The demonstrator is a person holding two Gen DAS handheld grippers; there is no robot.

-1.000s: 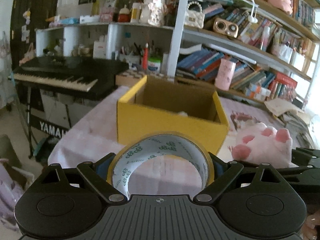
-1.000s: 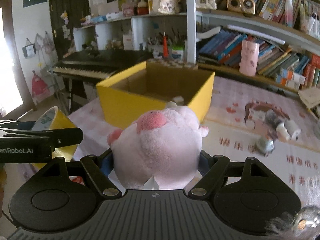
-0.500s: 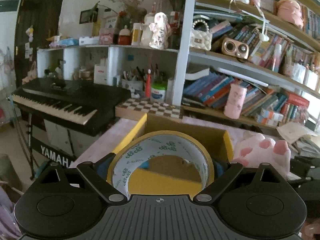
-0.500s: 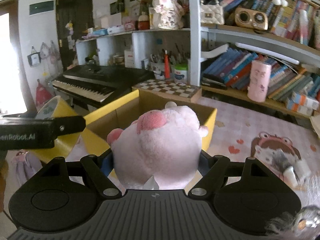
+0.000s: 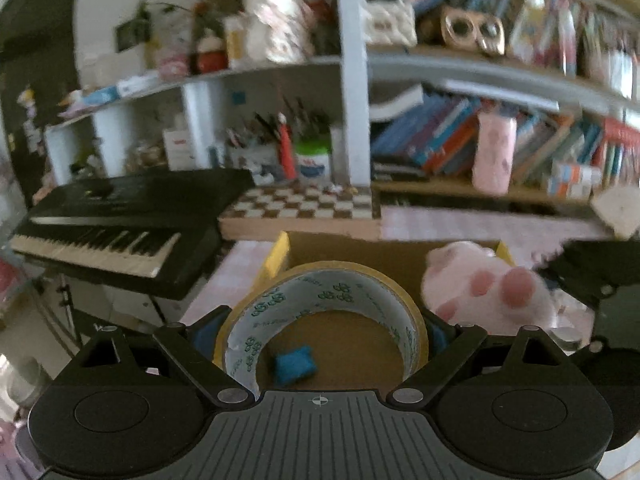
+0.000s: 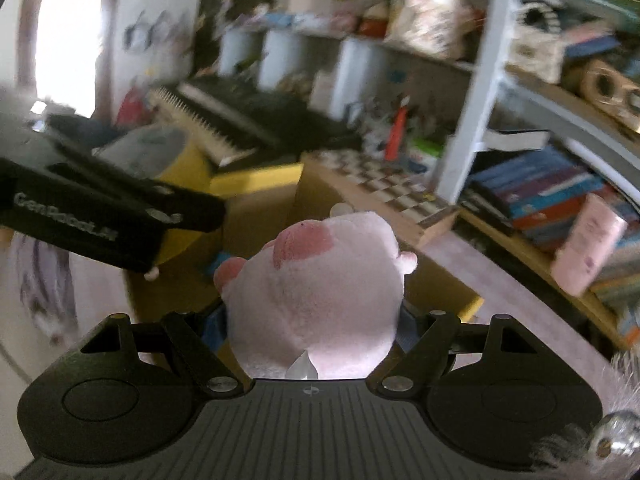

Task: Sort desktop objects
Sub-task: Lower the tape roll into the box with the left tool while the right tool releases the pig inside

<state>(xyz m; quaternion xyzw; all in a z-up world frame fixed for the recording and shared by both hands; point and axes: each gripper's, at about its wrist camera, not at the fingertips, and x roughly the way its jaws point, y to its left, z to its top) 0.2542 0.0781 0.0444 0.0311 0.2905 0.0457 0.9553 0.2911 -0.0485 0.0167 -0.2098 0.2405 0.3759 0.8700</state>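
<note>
Cluttered shelving fills the background: at far left a black keyboard (image 5: 108, 232) on its stand, then white cubbies with a pot of pens, a checkered board (image 5: 304, 208) lying flat, a white upright post, and to the right rows of books (image 5: 436, 136) with a pink cup (image 5: 494, 156) standing in front of them. Below all this runs the bench (image 5: 460, 220) under a pale pink cloth.

On the bench, just in front of the checkered board, sits the yellow cardboard box (image 5: 276, 256), open at the top. The left hand-held gripper (image 5: 320, 336) hangs over it with its jaws spread wide and clamped on a roll of tape (image 5: 320, 280) — the blue pads press on the roll's outer sides, and the roll's hole faces the camera. Through that hole the brown floor of the box shows, with a small blue item (image 5: 294, 364) lying on it.

To the right, the right hand-held gripper (image 6: 312, 320) has its jaws closed on a pink plush toy (image 6: 320, 284), gripping it by both sides. The toy is held above the box's right part, close beside the tape — the left wrist view shows its pink paw pads just right of the roll. Much of both views is blurred.
</note>
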